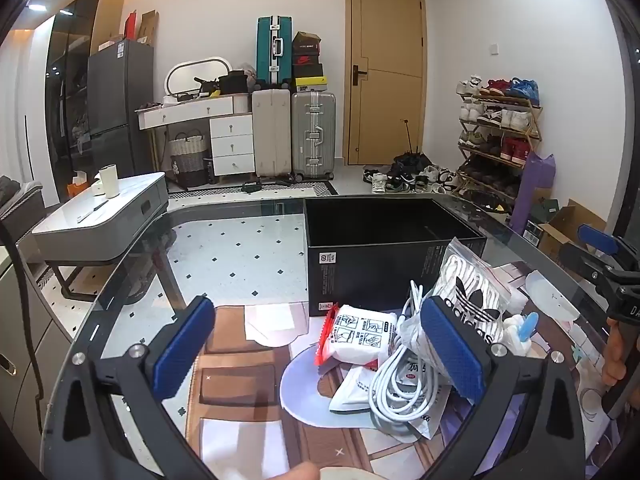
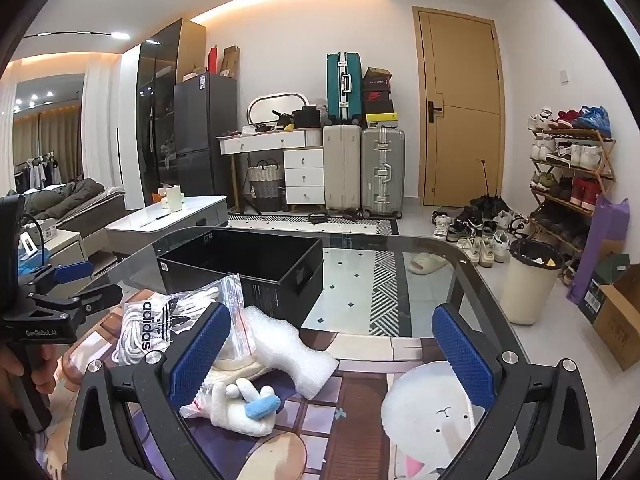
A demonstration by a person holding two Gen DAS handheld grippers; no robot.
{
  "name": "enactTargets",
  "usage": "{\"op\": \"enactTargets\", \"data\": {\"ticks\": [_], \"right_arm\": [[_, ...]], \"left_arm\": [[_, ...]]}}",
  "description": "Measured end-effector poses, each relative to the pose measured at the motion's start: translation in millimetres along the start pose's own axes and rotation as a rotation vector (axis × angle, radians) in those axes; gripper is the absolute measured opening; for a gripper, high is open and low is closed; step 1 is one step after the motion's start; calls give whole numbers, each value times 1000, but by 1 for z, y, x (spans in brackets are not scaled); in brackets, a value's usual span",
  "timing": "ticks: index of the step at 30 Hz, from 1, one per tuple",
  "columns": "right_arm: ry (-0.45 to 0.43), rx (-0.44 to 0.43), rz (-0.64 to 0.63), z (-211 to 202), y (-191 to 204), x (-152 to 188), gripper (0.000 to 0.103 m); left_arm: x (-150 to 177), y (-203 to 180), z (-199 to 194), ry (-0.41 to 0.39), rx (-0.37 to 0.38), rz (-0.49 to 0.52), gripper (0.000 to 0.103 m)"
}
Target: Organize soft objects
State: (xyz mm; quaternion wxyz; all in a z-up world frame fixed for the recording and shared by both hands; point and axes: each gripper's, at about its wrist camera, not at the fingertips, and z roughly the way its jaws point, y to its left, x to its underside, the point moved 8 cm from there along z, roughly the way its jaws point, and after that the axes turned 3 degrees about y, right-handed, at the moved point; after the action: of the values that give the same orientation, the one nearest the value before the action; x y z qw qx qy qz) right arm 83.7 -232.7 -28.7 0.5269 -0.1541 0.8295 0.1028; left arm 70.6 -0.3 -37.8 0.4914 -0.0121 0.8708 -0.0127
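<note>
Both grippers hover w/ fingers spread wide and nothing between them: left gripper point(image 1: 316, 352) sits over the near-left part of the pile, right gripper point(image 2: 332, 354) over the right side. The soft stuff lies in a loose heap on the glass tabletop point(image 1: 240, 248), just in front of the black box point(image 1: 384, 240), which stands open and looks empty from here, so prob the drop target. In the heap: a white packet w/ red edge point(image 1: 356, 336), a coiled white cable point(image 1: 400, 384) draped over flat sachets, an adidas zip bag point(image 2: 160, 324) of white laces leaning against the box, a strip of white foam wrap point(image 2: 284, 352), and a small white plush w/ blue bit point(image 2: 244, 400). Judging from this, no pick has begun yet. Best approach imo: take one item per gripper, top ones first. Left goes for the packet, since it lies clear of the cable; come down centred, close across its short side, lift straight up so the cable loops don't snag. Right takes the plush or foam, both near its left finger point(image 2: 200, 352), so shift left before closing. Risks: slick zip bag may slide out; cable could drag the sachets along; the two grippers are close, so stagger them.
</note>
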Motion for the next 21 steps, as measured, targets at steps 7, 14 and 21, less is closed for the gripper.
{"op": "enactTargets", "data": {"ticks": [7,14,21], "right_arm": [[8,3,-8,1,0,1,102],[8,-2,-14,2,3,4,102],[16,-11,-27,4,6,4,102]], "left_arm": [[-1,-5,0,-1,-7,12,103],[-1,-3,-3,-13,13,-5,103],[-1,0,-2,-6,17,-8,103]]}}
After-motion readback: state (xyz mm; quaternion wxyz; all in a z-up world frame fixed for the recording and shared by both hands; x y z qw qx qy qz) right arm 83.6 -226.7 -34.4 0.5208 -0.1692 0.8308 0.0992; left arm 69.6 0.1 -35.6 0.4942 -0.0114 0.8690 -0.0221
